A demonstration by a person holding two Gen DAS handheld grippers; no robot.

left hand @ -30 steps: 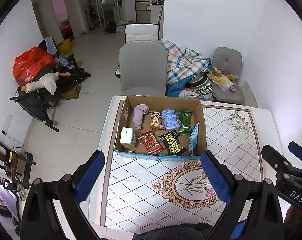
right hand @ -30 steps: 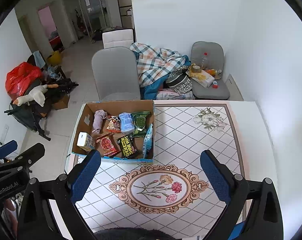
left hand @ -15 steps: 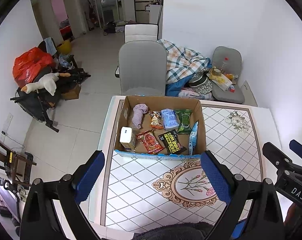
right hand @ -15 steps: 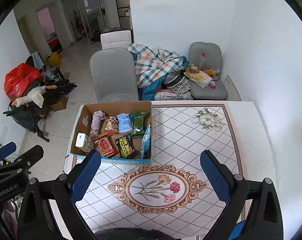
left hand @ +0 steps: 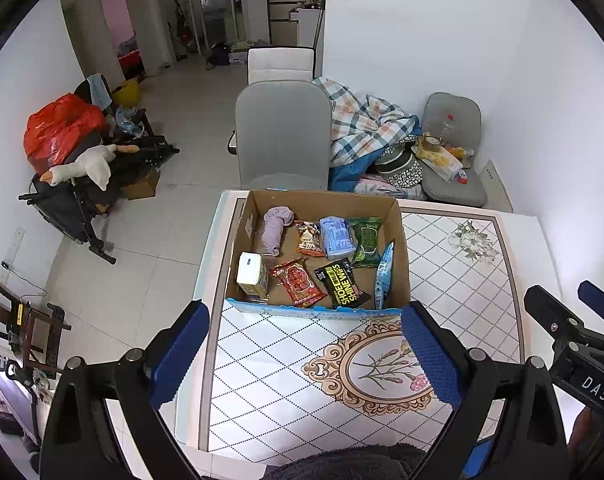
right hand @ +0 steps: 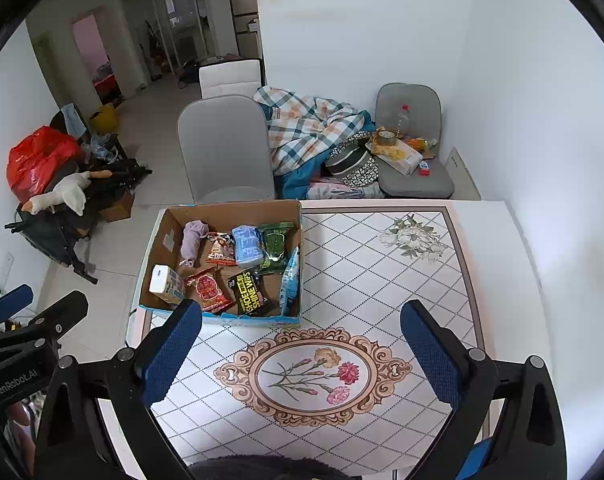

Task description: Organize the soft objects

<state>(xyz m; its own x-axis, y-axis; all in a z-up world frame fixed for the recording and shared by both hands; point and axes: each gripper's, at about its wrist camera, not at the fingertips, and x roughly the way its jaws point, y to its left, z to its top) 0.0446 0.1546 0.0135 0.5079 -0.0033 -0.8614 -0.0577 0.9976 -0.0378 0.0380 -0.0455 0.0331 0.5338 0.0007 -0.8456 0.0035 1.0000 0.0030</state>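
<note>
Left wrist view: both grippers, left gripper point(left hand: 304, 344) and right gripper point(right hand: 302, 344), hover wide-jawed, empty, short of the cardboard box point(left hand: 318, 310) of soft packets; start or finish, unclear.

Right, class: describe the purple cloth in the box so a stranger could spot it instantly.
Find the open brown cardboard box on the tiled-pattern white table. Look in its far left corner, beside the small snack packet. The rolled pale-purple cloth lies there, the only fabric among shiny printed packets.
</note>
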